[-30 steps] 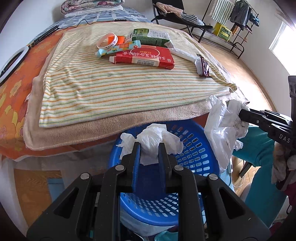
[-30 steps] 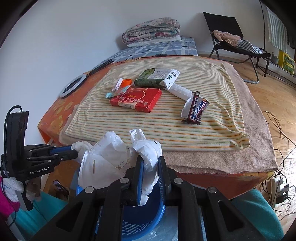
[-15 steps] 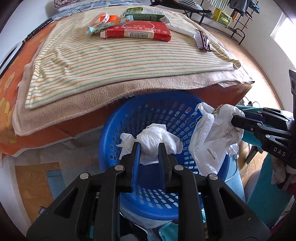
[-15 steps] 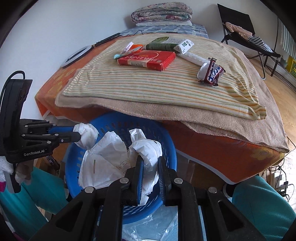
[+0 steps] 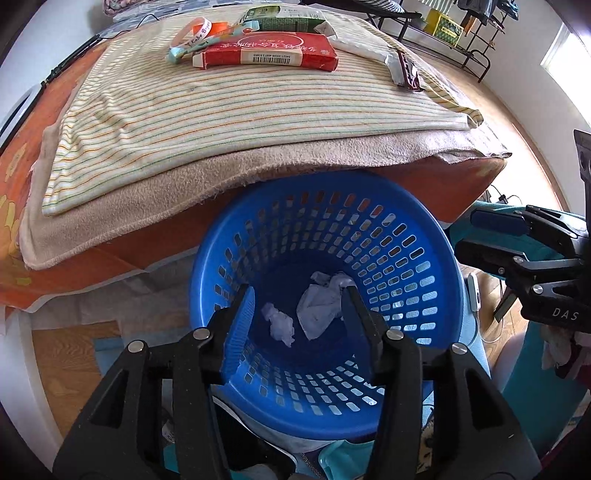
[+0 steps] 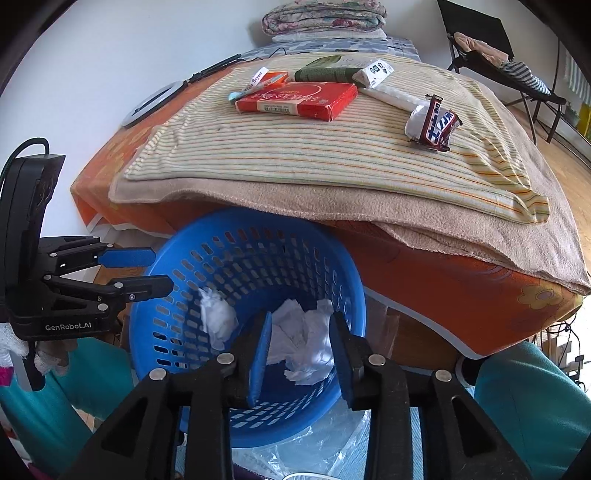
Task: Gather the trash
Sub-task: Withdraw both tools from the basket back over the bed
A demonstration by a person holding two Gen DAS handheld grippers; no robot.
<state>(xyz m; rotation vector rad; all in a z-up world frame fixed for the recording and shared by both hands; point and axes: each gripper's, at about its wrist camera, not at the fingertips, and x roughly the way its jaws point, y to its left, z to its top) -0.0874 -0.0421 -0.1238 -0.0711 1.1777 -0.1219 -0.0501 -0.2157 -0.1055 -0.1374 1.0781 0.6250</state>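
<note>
A blue perforated basket stands on the floor against the bed. Two crumpled white wads lie in its bottom: a small tissue and a larger white bag. My left gripper is open and empty above the basket; it also shows in the right wrist view. My right gripper is open and empty over the basket; it shows in the left wrist view. On the bed lie a red box and a candy wrapper.
A striped towel over a beige blanket covers the bed. A green carton, a white packet, a wristband and a small tube lie near the red box. A folding chair stands at the back right.
Both grippers have opened and let go of their white wads, which have dropped into the bottom of the blue basket. Both views sit lower over the basket.
</note>
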